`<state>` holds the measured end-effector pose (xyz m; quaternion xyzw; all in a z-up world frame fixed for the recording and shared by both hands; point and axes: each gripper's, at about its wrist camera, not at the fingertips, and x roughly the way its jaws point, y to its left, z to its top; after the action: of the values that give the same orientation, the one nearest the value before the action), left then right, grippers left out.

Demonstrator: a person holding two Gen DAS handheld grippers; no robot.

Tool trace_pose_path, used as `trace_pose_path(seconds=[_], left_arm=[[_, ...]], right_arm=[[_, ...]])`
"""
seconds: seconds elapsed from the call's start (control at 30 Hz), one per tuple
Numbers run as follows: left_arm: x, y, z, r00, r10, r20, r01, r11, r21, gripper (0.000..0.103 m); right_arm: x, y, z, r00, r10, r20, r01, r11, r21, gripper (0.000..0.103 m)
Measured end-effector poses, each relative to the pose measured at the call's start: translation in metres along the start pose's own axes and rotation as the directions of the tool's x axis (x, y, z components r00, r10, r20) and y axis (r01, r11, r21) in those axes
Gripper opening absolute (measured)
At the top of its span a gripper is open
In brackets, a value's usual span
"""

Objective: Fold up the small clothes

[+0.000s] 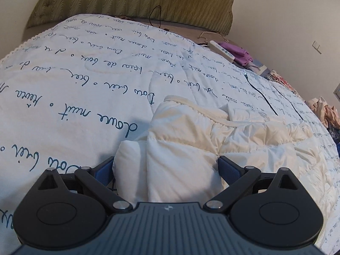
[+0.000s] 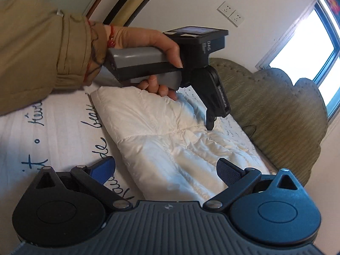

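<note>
**Both grippers wide over the white puffer jacket**

My left gripper is spread wide, its blue pads on either side of a folded roll of the white quilted jacket. I cannot tell whether the pads touch the fabric or only flank it; they are not pressing it together. The jacket lies on the bedspread, a white quilt printed with dark blue handwriting. Its fleecy collar sits at the far end of the bundle, and the rest spreads off to the right in puffy panels.

My right gripper is also wide apart, with nothing between its pads. It hangs above the jacket, which from this side runs as a long folded strip across the bedspread. In this view I see my left hand, in a tan sleeve with a red string at the wrist, wrapped round the grey handle of the left gripper, whose fingers point down to the jacket's far end.

A black cable lies on the quilt beyond the jacket. Near the far edge of the bed there is a white remote beside purple cloth. A green padded headboard stands behind.
</note>
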<state>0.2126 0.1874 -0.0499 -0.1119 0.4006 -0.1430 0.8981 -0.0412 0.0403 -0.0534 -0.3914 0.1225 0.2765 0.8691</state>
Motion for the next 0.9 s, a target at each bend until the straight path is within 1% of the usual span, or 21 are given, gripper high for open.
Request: trace_pose_path(seconds=[0.1, 0.2, 0.3, 0.33, 0.4, 0.47, 0.5, 0.57, 0.6, 0.63, 0.67, 0.73, 0.77, 0.87, 0.9], left_arm=[[-0.001, -0.002, 0.001, 1.0, 0.017, 0.006, -0.017, 1.0, 0.01, 0.1], [-0.002, -0.001, 0.002, 1.0, 0.015, 0.009, -0.015, 1.0, -0.004, 0.1], [-0.003, 0.003, 0.004, 1.0, -0.008, 0.003, 0.008, 0.999, -0.048, 0.098], [-0.002, 0.005, 0.005, 1.0, -0.02, -0.002, 0.02, 0.997, -0.07, 0.095], [-0.002, 0.01, 0.006, 0.999, -0.043, -0.01, 0.042, 0.993, -0.111, 0.091], [-0.003, 0.011, 0.006, 0.999, -0.048, -0.011, 0.046, 0.991, -0.126, 0.081], [-0.003, 0.011, 0.006, 0.999, -0.049, -0.014, 0.047, 0.991, -0.127, 0.079], [-0.004, 0.009, 0.006, 0.998, -0.054, -0.013, 0.052, 0.991, -0.125, 0.065], [-0.004, 0.008, 0.006, 0.998, -0.056, -0.012, 0.054, 0.991, -0.123, 0.061], [-0.004, 0.007, 0.006, 0.998, -0.06, -0.01, 0.058, 0.991, -0.122, 0.055], [-0.004, 0.006, 0.006, 0.998, -0.064, -0.008, 0.062, 0.991, -0.121, 0.046], [-0.005, 0.005, 0.007, 0.997, -0.077, -0.003, 0.076, 0.988, -0.131, 0.036], [-0.005, 0.006, 0.008, 0.997, -0.083, 0.0, 0.082, 0.986, -0.146, 0.032], [-0.007, 0.008, 0.01, 0.996, -0.092, 0.014, 0.093, 0.976, -0.196, 0.027], [-0.008, 0.009, 0.011, 0.996, -0.089, 0.02, 0.092, 0.973, -0.211, 0.026]], right_arm=[[0.006, 0.005, 0.004, 0.999, -0.045, -0.002, 0.045, 0.999, 0.001, 0.102], [0.016, 0.011, 0.01, 0.996, -0.085, -0.003, 0.085, 0.996, 0.002, 0.101], [0.026, 0.016, 0.014, 0.994, -0.106, 0.004, 0.106, 0.994, -0.003, 0.1], [0.028, 0.017, 0.015, 0.994, -0.108, 0.008, 0.108, 0.994, -0.006, 0.099], [0.032, 0.017, 0.017, 0.995, -0.099, 0.011, 0.099, 0.995, -0.013, 0.094], [0.035, 0.018, 0.019, 0.996, -0.088, 0.016, 0.088, 0.996, -0.018, 0.085], [0.036, 0.02, 0.02, 0.997, -0.08, 0.018, 0.08, 0.997, -0.023, 0.081], [0.037, 0.025, 0.02, 0.998, -0.065, 0.023, 0.066, 0.997, -0.034, 0.067], [0.037, 0.027, 0.019, 0.998, -0.059, 0.025, 0.06, 0.997, -0.041, 0.063], [0.038, 0.028, 0.02, 0.998, -0.052, 0.026, 0.053, 0.997, -0.05, 0.056], [0.038, 0.031, 0.019, 0.999, -0.044, 0.028, 0.046, 0.997, -0.056, 0.05], [0.038, 0.034, 0.018, 0.999, -0.04, 0.036, 0.042, 0.997, -0.07, 0.047], [0.037, 0.035, 0.017, 0.999, -0.036, 0.04, 0.039, 0.997, -0.071, 0.041], [0.038, 0.034, 0.013, 0.998, -0.026, 0.048, 0.029, 0.998, -0.064, 0.033], [0.038, 0.032, 0.012, 0.998, -0.022, 0.05, 0.025, 0.998, -0.06, 0.031]])
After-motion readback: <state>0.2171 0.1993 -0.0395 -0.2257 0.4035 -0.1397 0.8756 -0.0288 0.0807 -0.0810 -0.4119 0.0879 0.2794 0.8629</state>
